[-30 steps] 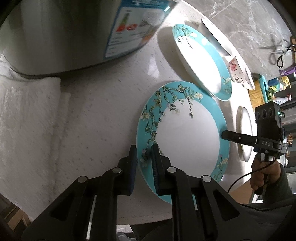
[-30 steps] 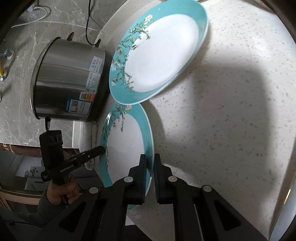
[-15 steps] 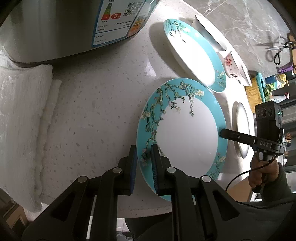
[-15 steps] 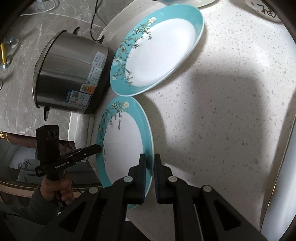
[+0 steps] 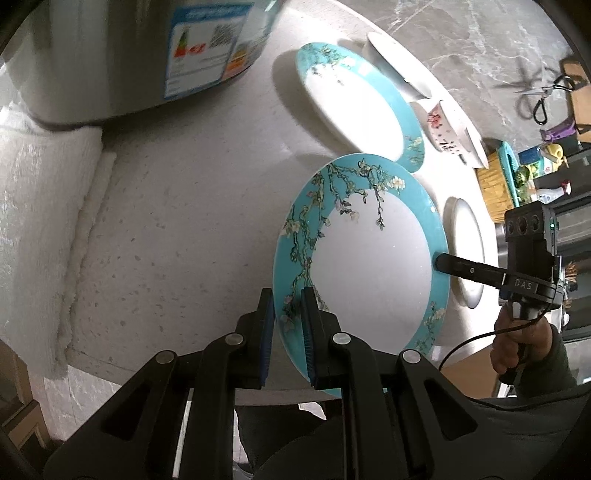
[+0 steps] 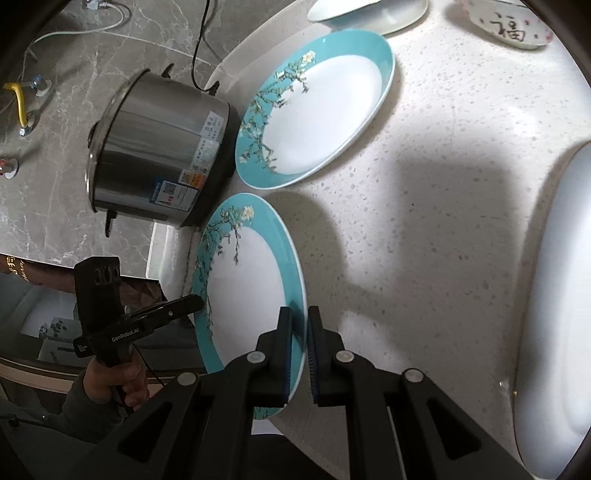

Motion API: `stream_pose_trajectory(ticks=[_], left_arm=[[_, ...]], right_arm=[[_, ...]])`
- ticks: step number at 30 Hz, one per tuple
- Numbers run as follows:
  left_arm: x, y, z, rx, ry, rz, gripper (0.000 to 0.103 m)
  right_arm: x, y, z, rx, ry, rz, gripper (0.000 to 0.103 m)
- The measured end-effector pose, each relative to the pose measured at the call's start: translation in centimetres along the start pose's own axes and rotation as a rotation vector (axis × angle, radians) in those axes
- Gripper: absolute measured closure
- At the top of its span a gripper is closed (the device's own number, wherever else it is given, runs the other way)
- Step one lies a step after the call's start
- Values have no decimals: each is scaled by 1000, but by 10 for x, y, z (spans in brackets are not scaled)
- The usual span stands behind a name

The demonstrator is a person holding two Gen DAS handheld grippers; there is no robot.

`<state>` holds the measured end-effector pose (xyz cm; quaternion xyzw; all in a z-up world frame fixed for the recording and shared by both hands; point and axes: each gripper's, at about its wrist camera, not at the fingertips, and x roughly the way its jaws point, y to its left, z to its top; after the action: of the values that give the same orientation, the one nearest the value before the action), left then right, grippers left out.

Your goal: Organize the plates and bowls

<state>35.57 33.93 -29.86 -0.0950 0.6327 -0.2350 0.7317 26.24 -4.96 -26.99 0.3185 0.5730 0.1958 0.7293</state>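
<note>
1. My left jaws are clamped on the near rim of the teal blossom plate, which sits tilted above the speckled bench.
2. My right jaws pinch the opposite rim of the same plate, nearly closed on its thin edge.
3. A second teal plate lies flat on the bench just beyond, beside the steel cooker.
4. A white plate sits to the right; a bowl with a red character and a white dish stand at the far edge.
</note>
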Motion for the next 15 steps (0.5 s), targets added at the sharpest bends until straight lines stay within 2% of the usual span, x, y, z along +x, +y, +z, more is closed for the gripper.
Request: stream_pose_trajectory(ticks=[8, 15], left_arm=[[-8, -45, 9, 55, -10, -7, 91], [1, -116, 17, 124, 2, -21, 91]], right_arm=[[-43, -7, -3, 7, -57, 5, 93], [-96, -32, -10, 29, -120, -6, 93]])
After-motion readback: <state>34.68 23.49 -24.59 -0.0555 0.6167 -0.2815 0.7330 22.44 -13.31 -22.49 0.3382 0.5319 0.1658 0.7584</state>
